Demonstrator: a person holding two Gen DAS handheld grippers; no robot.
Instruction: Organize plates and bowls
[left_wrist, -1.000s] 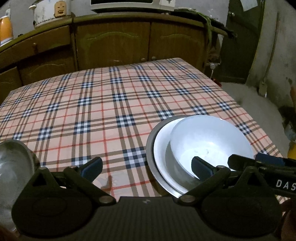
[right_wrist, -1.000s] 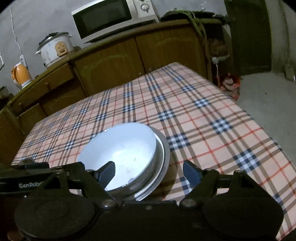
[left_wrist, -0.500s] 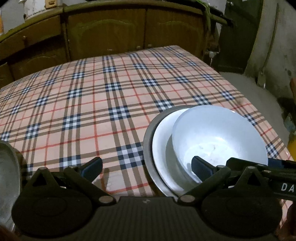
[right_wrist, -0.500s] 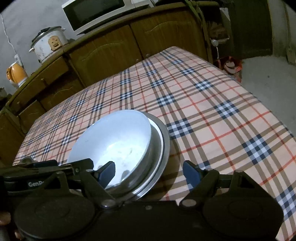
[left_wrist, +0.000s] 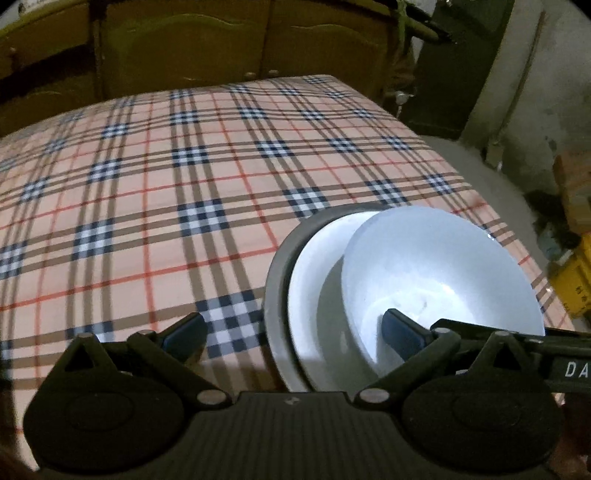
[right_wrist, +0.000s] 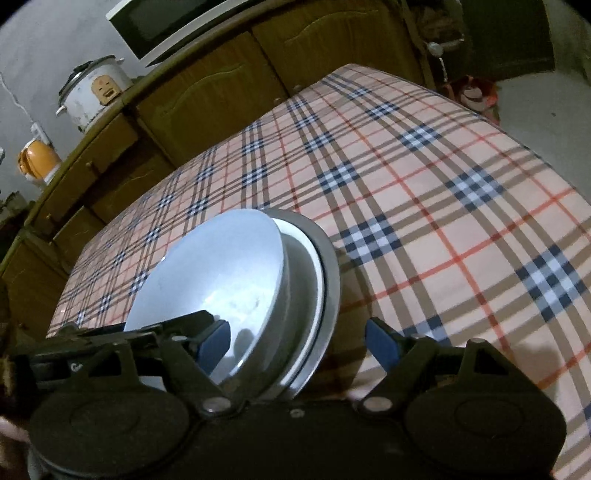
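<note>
Stack of dishes near the front right part of the counter (left_wrist: 147, 206), which is covered in a smooth plaid cloth: peach ground, tan and navy bands, thin red lines.

Bottom piece is a dull grey metal plate (left_wrist: 275, 291) with a flat, wide rim. A white plate (left_wrist: 314, 280), glossy, sits inside it. On top is a white bowl (left_wrist: 436, 266), round and deep, glazed, with a bright glare in its well. From the right wrist view the bowl (right_wrist: 221, 273) reads tilted against the white plate's rim (right_wrist: 312, 266), and the grey rim (right_wrist: 330, 266) shows outside that.

Left gripper (left_wrist: 291, 334): black plastic linkage, ribbed body, blue pads on the fingertips. Jaws spread wide, holding nothing. Left pad hangs over bare cloth; right pad (left_wrist: 400, 328) shows in front of the bowl's interior. Contact cannot be judged.

Right gripper (right_wrist: 297, 341): same build, jaws also wide apart, nothing clamped. Its left pad (right_wrist: 214, 341) lies over the bowl's inner face, the right pad over cloth; the stack's near edge sits between them.

Writing: white letters "DA" on the dark bar at the right edge of the left wrist view, cut off by the frame. A partial mark on the bar in the right wrist view, unreadable.

Behind the counter: brown wooden cabinets (right_wrist: 229, 92) with arched door panels and small knobs. On top, a white rice cooker (right_wrist: 92, 94), an orange kettle (right_wrist: 37, 162) and a microwave (right_wrist: 166, 26).
</note>
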